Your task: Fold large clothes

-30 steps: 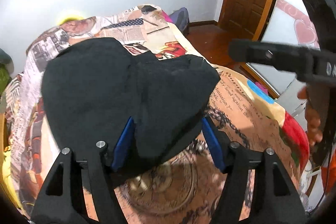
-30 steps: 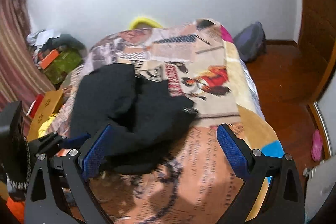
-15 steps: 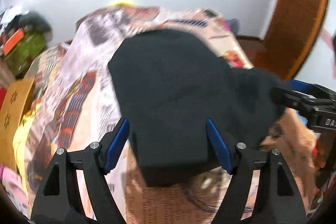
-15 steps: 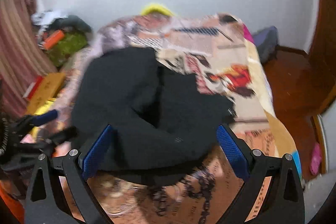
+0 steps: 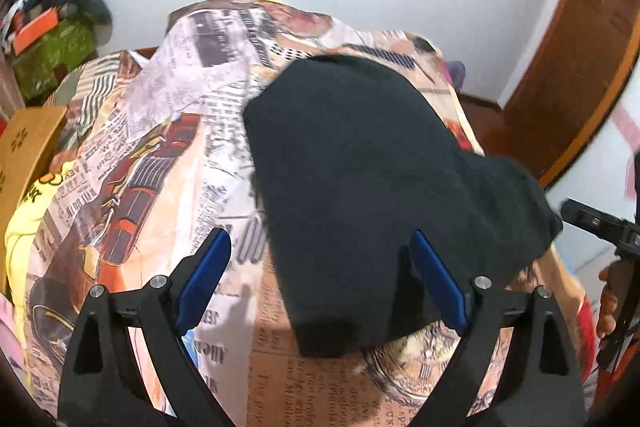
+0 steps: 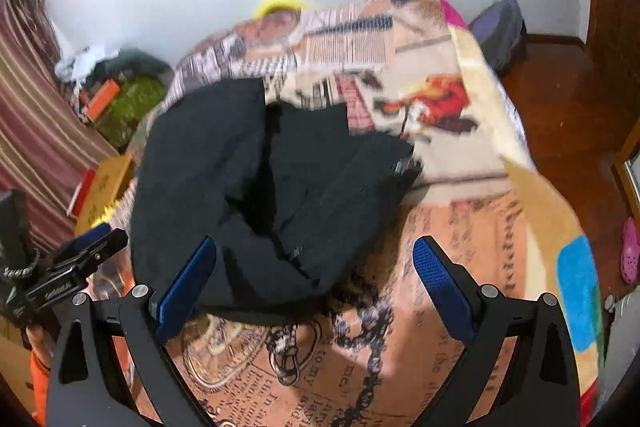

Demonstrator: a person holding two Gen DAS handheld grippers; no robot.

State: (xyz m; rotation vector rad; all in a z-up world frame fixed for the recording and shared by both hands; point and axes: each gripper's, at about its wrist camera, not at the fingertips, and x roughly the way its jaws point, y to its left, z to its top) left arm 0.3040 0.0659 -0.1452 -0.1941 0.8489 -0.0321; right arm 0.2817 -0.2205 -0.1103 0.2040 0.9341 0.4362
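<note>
Left tool [image 5: 320, 279] jaws opening, nothing pinched; I see garment [image 5: 380, 179] edge lying loose between them on bed [image 5: 132, 155]. Risk: fold slumps open once let go. Right tool [image 6: 316, 279] apart, empty, over garment's near edge; careless dip could drag the fold askew.

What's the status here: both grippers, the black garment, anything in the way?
Left gripper opening, clear of cloth. Right gripper open, empty. Black garment bunched, partly folded on printed blanket. Nothing obstructing.

Only illegible print on bedspread [image 6: 460, 307]
</note>
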